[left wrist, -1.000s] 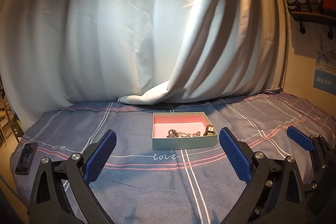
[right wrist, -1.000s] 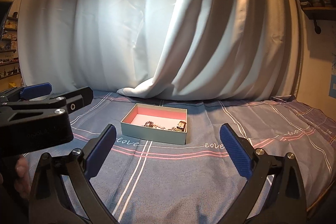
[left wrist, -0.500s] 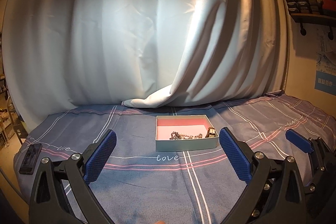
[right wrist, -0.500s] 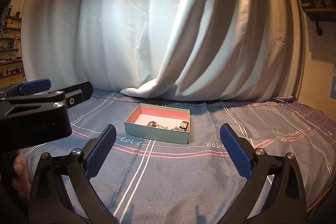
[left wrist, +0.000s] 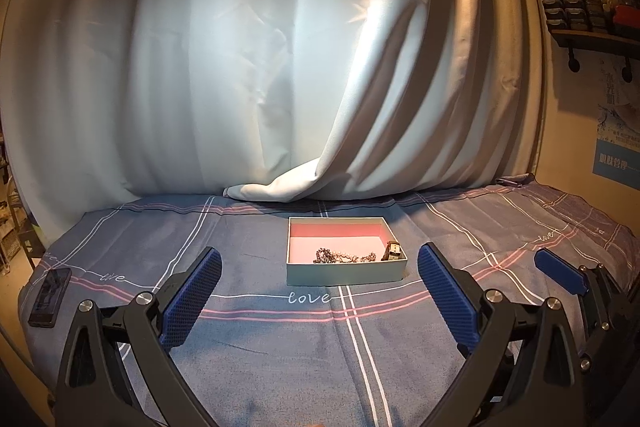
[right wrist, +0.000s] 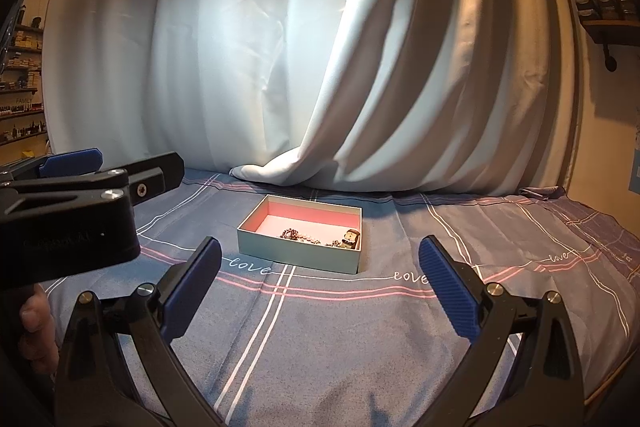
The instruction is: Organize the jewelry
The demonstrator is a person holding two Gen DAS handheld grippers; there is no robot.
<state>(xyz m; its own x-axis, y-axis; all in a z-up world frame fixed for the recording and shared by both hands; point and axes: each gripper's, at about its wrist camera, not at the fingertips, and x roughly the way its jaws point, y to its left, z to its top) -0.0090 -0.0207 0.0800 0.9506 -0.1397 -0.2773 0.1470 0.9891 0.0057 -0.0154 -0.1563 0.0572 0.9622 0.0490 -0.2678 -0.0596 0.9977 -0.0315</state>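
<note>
Blue-padded left tool [left wrist: 319,281] and right tool [right wrist: 320,275], both spread and empty, have been eased back from the box [left wrist: 346,274] at 12 o'clock; jewelry [left wrist: 345,256] looks stowed.

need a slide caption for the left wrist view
Open left gripper faces a teal box holding a beaded necklace and watch on a plaid cloth.

A pale teal cardboard box with a pink lining [left wrist: 346,273] sits on the blue plaid cloth-covered tabletop [left wrist: 320,347], holding a beaded chain [left wrist: 344,257] and a small wristwatch [left wrist: 393,250], framed between the left gripper's [left wrist: 320,291] wide-spread blue fingers [left wrist: 192,301].
</note>
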